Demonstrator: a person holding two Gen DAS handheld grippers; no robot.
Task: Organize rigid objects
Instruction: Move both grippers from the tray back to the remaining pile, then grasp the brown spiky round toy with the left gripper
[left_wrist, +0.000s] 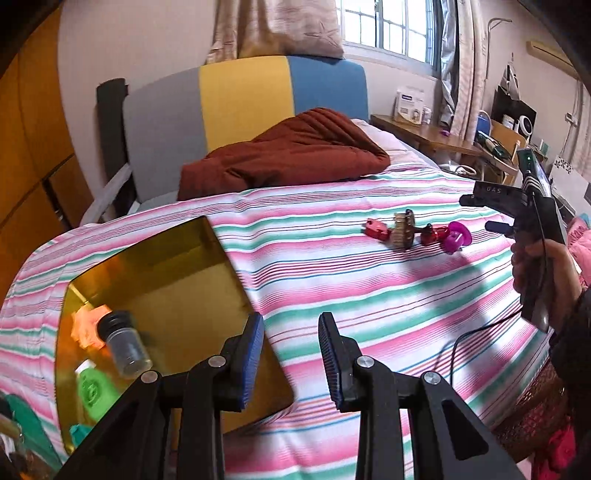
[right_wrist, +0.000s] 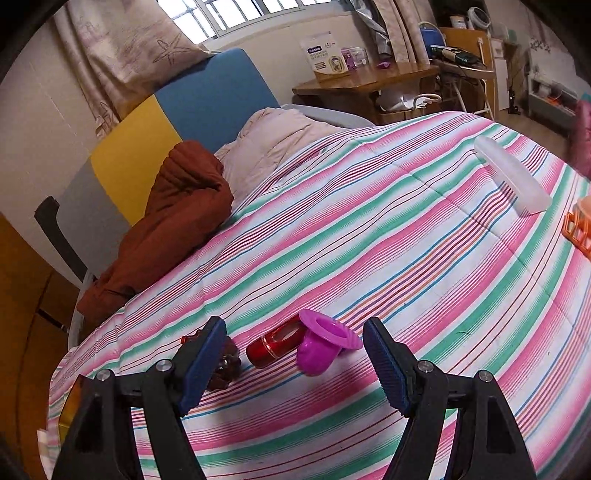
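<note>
We hold our left gripper (left_wrist: 290, 354) with its jaws apart and empty over the near corner of the amber tray (left_wrist: 207, 266), which lies on the striped bedspread (left_wrist: 369, 295) and holds a small dark jar (left_wrist: 123, 345) and a green piece (left_wrist: 94, 389). Our right gripper (right_wrist: 295, 363) hangs wide apart above the bedspread, with the red bottle (right_wrist: 275, 343) and purple cup (right_wrist: 323, 341) touching each other between its fingers. A dark brown clip (right_wrist: 225, 363) sits just behind the left finger.

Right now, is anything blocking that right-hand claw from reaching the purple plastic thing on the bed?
Nothing visible does. The right gripper is open, and the purple piece lies just ahead between its fingers, leaning against a red bottle on its left. Only striped bedspread lies between.
</note>
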